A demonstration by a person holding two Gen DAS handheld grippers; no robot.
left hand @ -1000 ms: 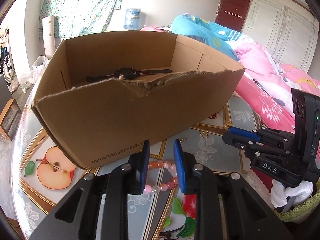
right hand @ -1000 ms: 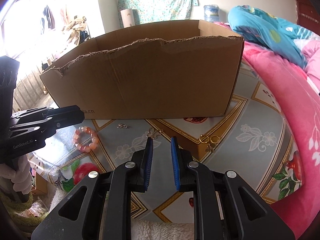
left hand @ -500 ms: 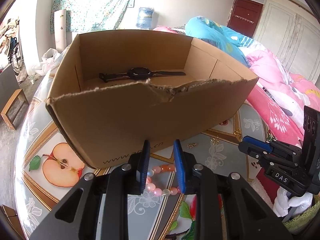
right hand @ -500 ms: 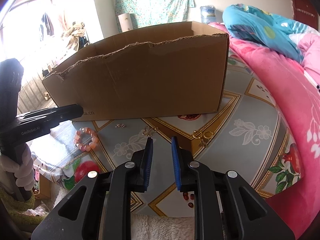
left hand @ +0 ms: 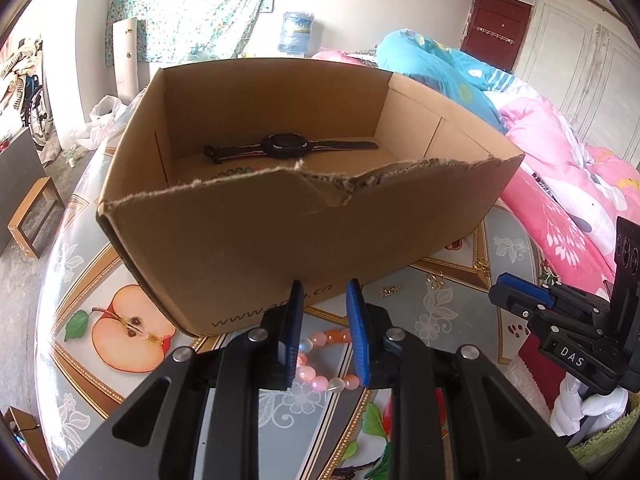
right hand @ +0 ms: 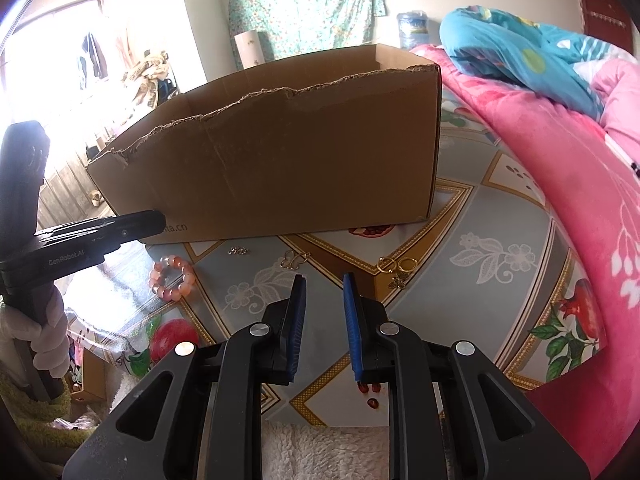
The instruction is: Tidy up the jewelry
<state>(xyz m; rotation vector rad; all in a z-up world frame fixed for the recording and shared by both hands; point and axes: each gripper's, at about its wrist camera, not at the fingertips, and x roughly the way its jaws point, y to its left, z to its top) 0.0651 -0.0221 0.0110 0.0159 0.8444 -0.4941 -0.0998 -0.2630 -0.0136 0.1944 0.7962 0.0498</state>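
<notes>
So the left tongs [left hand: 322, 330] are hovering narrowly parted and holding nothing, right over the pink bead bracelet [left hand: 324, 360] lying on the tabletop [left hand: 72, 280] just in front of the cardboard box [left hand: 280, 240], while the right tongs [right hand: 323, 312] are waiting off to the right, also narrowly parted and empty. I'd say the trick is dropping straight down so one pad goes inside the loop and pinches a single side of beads, lifting slowly since round beads slip. Farther back, small gold earrings [right hand: 394, 266] are sitting near the box, and a black watch [left hand: 286, 147] is already lying inside it.
</notes>
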